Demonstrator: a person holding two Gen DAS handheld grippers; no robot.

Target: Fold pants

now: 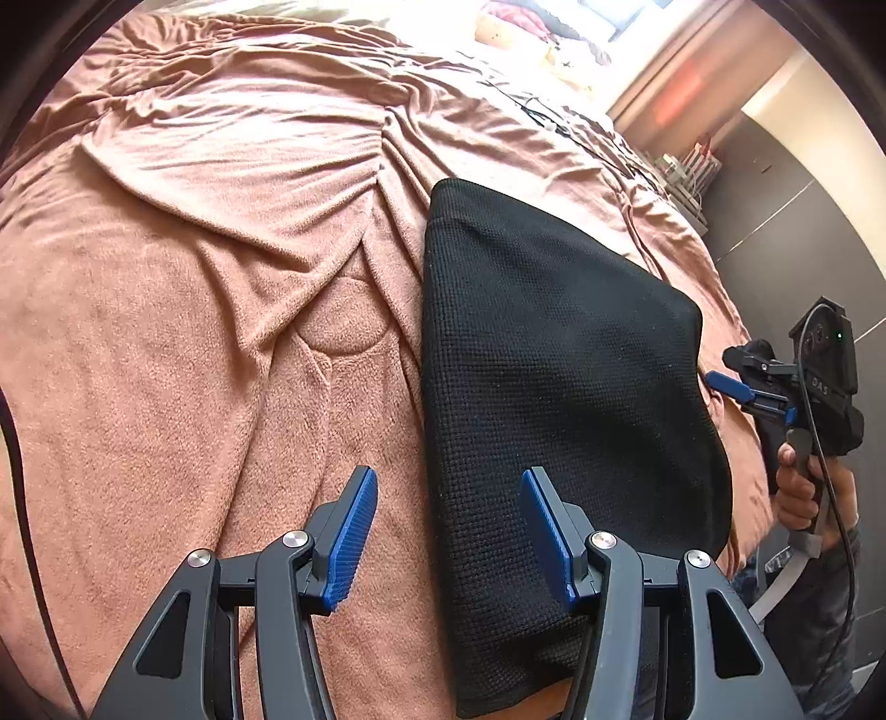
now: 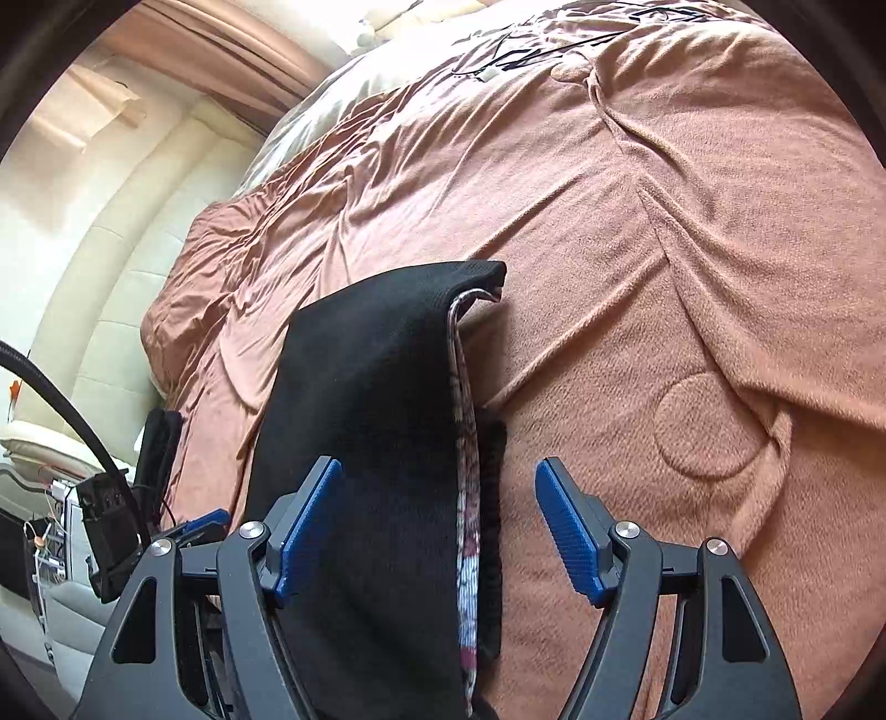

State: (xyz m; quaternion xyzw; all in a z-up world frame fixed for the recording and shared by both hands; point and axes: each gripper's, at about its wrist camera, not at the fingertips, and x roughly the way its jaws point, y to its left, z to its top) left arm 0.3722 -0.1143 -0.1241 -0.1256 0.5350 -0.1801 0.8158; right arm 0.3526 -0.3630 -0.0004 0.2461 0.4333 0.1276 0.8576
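- We see the black pants (image 1: 554, 354) lying folded on the pink blanket (image 1: 194, 277) that covers the bed; in the left wrist view they form a compact, flat shape with a fine waffle texture.
- In the right wrist view the pants (image 2: 376, 399) show a folded edge on their right side, where a thin strip of patterned lining (image 2: 468, 471) appears between the black layers.
- Our left gripper (image 1: 448, 534) is released: its blue pads (image 1: 354, 531) stand wide apart with nothing between them, above the left edge of the pants, one pad over the blanket and the other over the black cloth.
- Our right gripper (image 2: 437, 531) is released too; its blue pads (image 2: 570, 537) stand wide apart over the right edge of the pants, the left one over the black cloth, the right one over the blanket.
- In the left wrist view the right gripper (image 1: 725, 385) appears at the right side, just beside the edge of the pants, and a hand (image 1: 803, 487) holds its handle; whether it touches the cloth, we cannot tell.
- The blanket has many wrinkles and a round stitched shape (image 2: 711, 426) to the right of the pants.
- At the far end of the bed a thin black cable (image 2: 531, 52) lies on the blanket.
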